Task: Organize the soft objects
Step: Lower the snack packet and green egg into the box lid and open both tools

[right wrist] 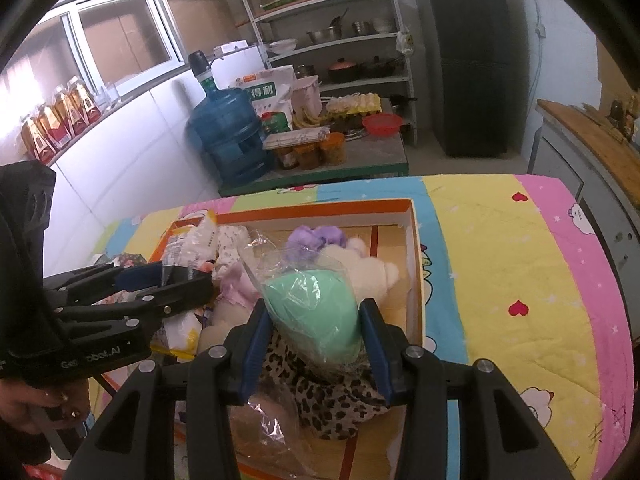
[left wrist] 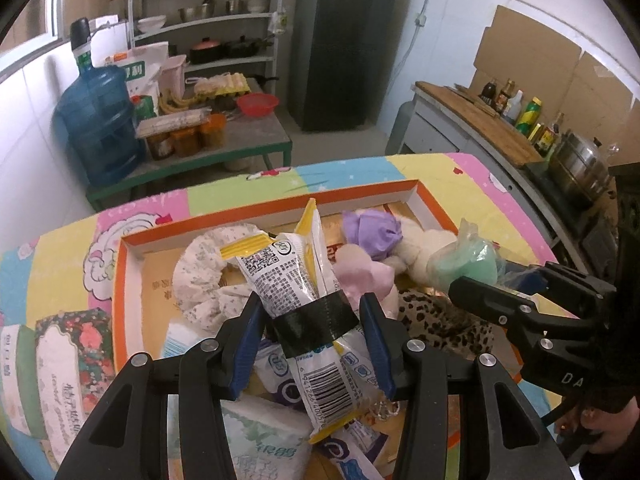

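**Over the orange box: both grippers loaded, sorting well under way**

In the shallow orange-rimmed box (left wrist: 128,264) on the quilt-covered table (right wrist: 500,280), most of the soft things already lie together: a floral cloth ring (left wrist: 200,276), a purple bundle (left wrist: 370,230), a pink pouch (left wrist: 362,276), a cream plush toy (right wrist: 372,276) and a leopard-print cloth (right wrist: 336,404). The left gripper (left wrist: 312,320) is clamped on a taped bundle of snack packets (left wrist: 296,280), held above tissue packs (left wrist: 260,440) at the box's near end. The right gripper (right wrist: 314,334) is closed on a mint-green soft piece in clear plastic wrap (right wrist: 316,312), poised just over the leopard cloth. Both held items seem ready to go down. Left outside the box is a flowered tissue pack (left wrist: 68,364) on the table beside it, so the job looks mostly done, not finished.
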